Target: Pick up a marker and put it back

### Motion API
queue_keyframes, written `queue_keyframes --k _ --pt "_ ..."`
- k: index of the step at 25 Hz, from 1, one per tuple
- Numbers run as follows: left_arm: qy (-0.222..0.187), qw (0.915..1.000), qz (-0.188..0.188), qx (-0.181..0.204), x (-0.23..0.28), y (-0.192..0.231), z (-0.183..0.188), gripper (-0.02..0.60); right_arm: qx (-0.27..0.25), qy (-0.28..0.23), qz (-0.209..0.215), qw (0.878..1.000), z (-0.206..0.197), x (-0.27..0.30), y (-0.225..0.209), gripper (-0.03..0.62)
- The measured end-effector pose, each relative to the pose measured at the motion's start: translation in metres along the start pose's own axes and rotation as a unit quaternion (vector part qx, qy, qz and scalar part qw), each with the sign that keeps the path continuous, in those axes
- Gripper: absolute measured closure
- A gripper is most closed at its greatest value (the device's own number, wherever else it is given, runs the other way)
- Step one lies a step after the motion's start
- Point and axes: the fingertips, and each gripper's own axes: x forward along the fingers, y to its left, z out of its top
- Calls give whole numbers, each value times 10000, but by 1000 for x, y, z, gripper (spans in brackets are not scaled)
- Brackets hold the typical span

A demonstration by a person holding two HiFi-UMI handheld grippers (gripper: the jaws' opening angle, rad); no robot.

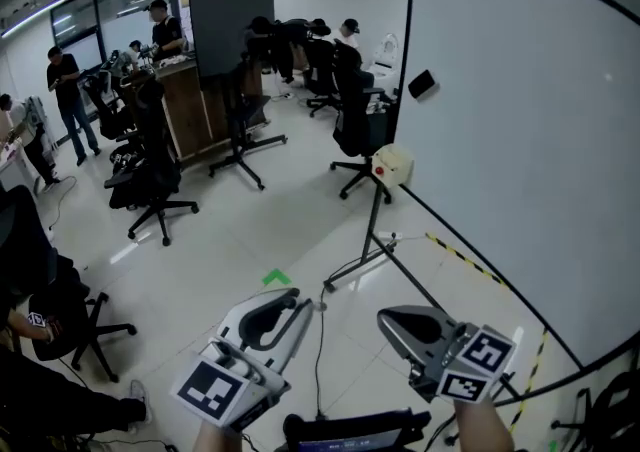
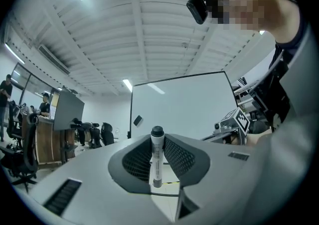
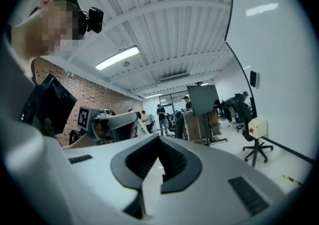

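1. The left gripper (image 1: 288,306), at 7 o'clock in the head view, is clenched on the marker (image 2: 157,155). The marker stands upright across the jaws with its dark cap on top. I judge it is pinched along the barrel for a steady carry.
2. The right gripper (image 1: 392,320), at 5 o'clock, has its jaws pressed together on nothing. I judge it is idle.
3. The whiteboard (image 1: 520,120) fills 2 o'clock. The marker's return spot probably lies there, but I cannot see one.

Large whiteboard (image 1: 520,90) fills the right side. Glossy white floor (image 1: 250,230), yellow-black tape (image 1: 455,252) at the board's foot. Black office chairs (image 1: 150,185) stand near a wooden counter (image 1: 188,110) and a dark panel (image 1: 230,25). Glazed partition (image 1: 90,20) rear left. Ceiling strip lights (image 3: 118,57) on. Brick wall (image 3: 99,94).
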Motion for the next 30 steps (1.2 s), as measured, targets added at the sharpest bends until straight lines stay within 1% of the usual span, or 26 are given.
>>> queue_keyframes --k 4,7,12,16,20,24,30 --pt "-93 9996 -266 -79 -8 55 2 509 -60 -24 -366 9993 4 51 -2 579" --pt "-155 9986 -489 -93 -8 81 5 509 -63 -75 -569 9983 7 73 -3 578" --pt "-144 9965 -808 -132 24 95 7 509 -38 -143 -846 9963 20 79 -31 579" --pt "-182 9954 -936 -115 56 102 11 509 20 -177 -957 9952 30 82 -63 577" --pt "-106 9959 -897 -86 98 102 1 509 57 -241 -877 9958 32 81 -107 579" --pt "1 9965 -832 -88 157 105 -6 509 -82 -201 -650 9976 42 84 -159 579" --pt "88 9981 -605 -64 242 109 -14 509 -22 -100 -321 9994 55 74 -237 579"
